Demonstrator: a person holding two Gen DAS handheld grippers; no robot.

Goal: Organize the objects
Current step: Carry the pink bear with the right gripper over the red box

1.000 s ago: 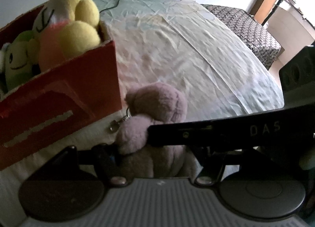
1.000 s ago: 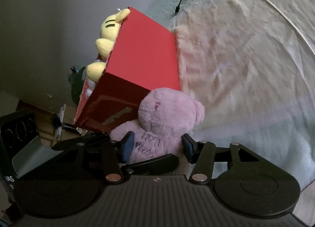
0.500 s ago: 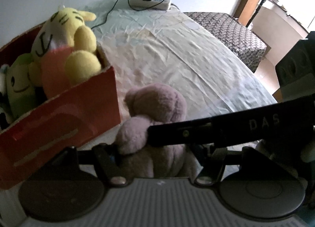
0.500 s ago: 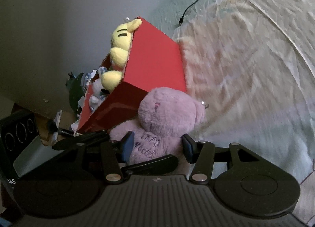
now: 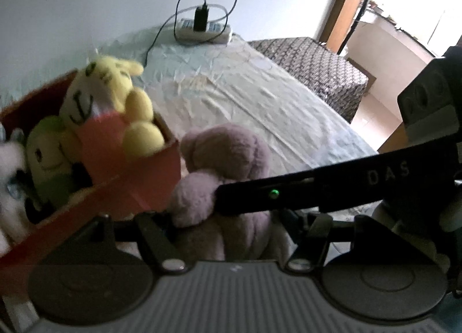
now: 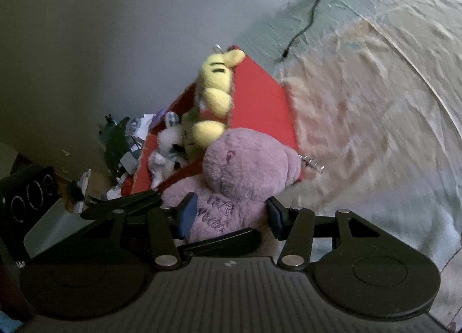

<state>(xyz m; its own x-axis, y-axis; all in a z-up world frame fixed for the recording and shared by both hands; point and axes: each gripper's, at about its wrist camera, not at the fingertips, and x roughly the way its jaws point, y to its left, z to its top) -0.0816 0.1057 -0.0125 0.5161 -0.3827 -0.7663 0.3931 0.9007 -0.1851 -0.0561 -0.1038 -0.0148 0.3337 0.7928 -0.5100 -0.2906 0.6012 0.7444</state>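
A pink plush toy [image 5: 228, 154] hangs beside the near corner of a red cardboard box [image 5: 156, 180] on a bed sheet. My left gripper [image 5: 222, 223] is shut on its lower body. My right gripper [image 6: 231, 214] is shut on the pink plush toy [image 6: 245, 165] too, blue pads [image 6: 187, 214] pressing the embroidered belly. One black right-gripper finger crosses the left wrist view. The red box [image 6: 260, 102] holds a yellow plush [image 5: 109, 87], a green plush [image 5: 49, 154] and a white plush [image 6: 167, 142]. The pink toy's metal clasp [image 6: 311, 164] dangles at its right.
A white power strip [image 5: 202, 30] with a black charger and cable lies at the far end of the sheet [image 5: 260, 87] by the wall. A patterned stool [image 5: 311, 64] stands at the bed's right, near a doorway. Clutter [image 6: 121, 145] lies on the floor behind the box.
Both grippers have risen with the pink plush held between them. The box now sits lower in both views and more of its inside shows.
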